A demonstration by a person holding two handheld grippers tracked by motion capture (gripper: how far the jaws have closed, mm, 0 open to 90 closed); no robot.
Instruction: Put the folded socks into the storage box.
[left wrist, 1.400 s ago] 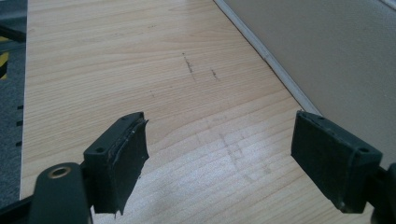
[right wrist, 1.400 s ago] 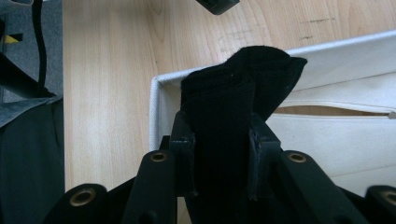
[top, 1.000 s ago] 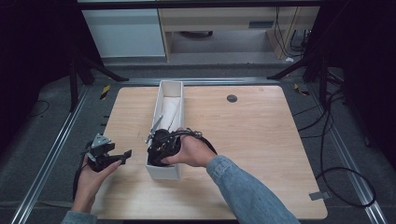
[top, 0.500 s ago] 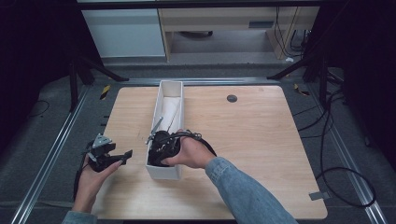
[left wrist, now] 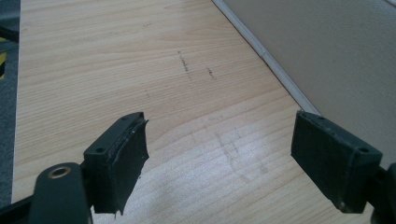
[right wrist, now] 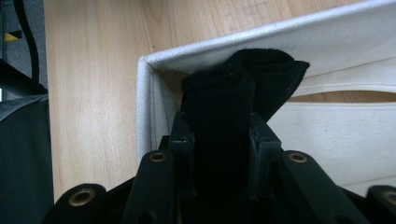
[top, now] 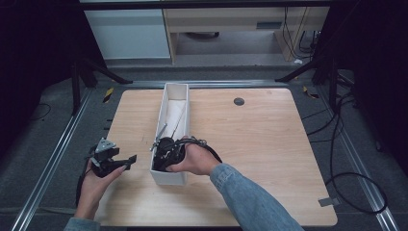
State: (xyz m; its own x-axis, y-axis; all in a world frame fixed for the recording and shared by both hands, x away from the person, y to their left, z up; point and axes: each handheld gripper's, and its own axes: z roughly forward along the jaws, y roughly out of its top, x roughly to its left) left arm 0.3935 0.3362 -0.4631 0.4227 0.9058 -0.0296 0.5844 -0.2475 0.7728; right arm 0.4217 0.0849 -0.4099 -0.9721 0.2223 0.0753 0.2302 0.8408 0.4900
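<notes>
Looks like the right gripper (right wrist: 219,135) has its jaws clamped on a folded black cloth (right wrist: 233,88) at the near corner of the white box (top: 172,176), so letting go comes next, while the left gripper (left wrist: 219,154) waits wide open and empty over the table (top: 269,139).

My wooden table (top: 269,144) is lying under everything — a small black disc (top: 239,101) is sitting near its far edge, cables (top: 346,159) trailing alongside.
</notes>
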